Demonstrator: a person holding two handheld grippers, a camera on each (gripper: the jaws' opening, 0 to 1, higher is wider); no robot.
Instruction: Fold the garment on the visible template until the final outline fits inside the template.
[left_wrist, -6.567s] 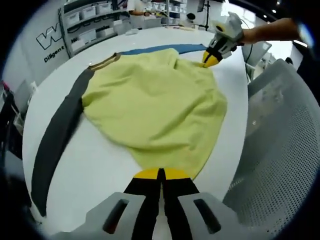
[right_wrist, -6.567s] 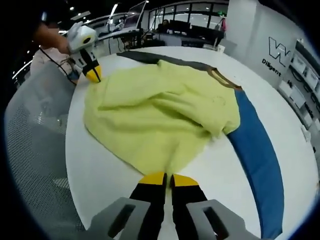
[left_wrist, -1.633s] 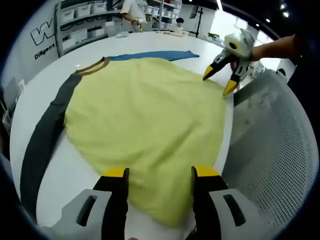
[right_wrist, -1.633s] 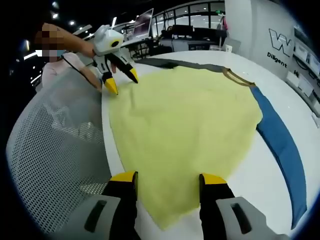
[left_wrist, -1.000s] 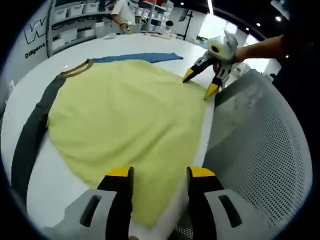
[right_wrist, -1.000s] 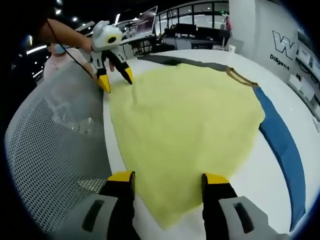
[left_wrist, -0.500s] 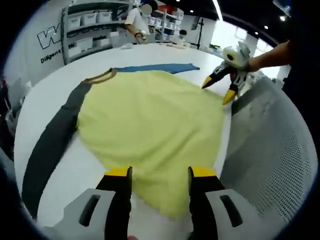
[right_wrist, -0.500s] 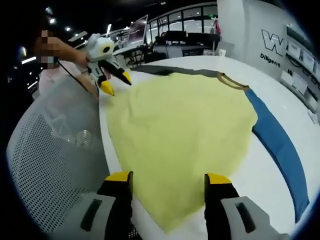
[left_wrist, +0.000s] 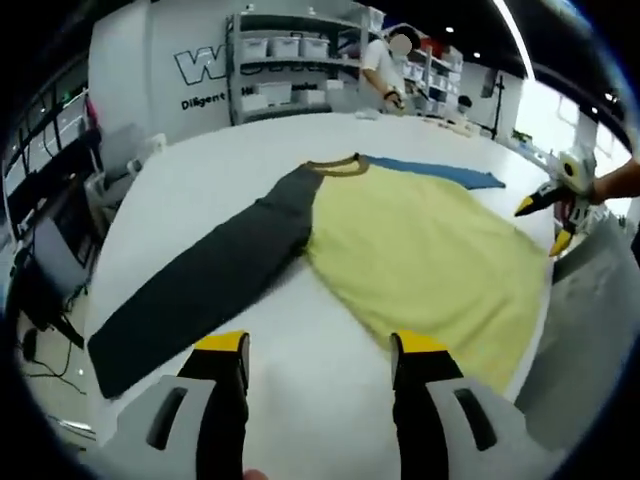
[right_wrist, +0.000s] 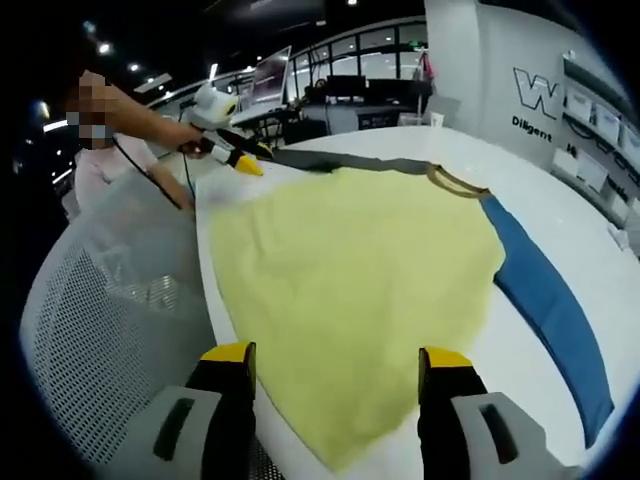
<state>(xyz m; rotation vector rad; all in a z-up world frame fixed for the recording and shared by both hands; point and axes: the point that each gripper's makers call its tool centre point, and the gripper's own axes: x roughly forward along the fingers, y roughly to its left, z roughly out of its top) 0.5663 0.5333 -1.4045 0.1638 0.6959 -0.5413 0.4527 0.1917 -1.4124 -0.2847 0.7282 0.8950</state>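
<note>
Yellow garment (right_wrist: 350, 290) lies flat ahead of both open tools, left tool (left_wrist: 320, 345) and right tool (right_wrist: 338, 355); its near hem seems to overhang the bench (left_wrist: 200, 180) edge, so a careless tug could slide it off.

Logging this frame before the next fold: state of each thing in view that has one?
Garment: spread flat on the table, unfolded, yellow body face up.
Grey sleeve: stretched out straight.
Blue sleeve: stretched out straight.
Left hand-held gripper: open, holding nothing, above the table by the grey sleeve.
Right hand-held gripper: open, holding nothing, over the hem.
Mesh chair: at the table edge, unoccupied.
</note>
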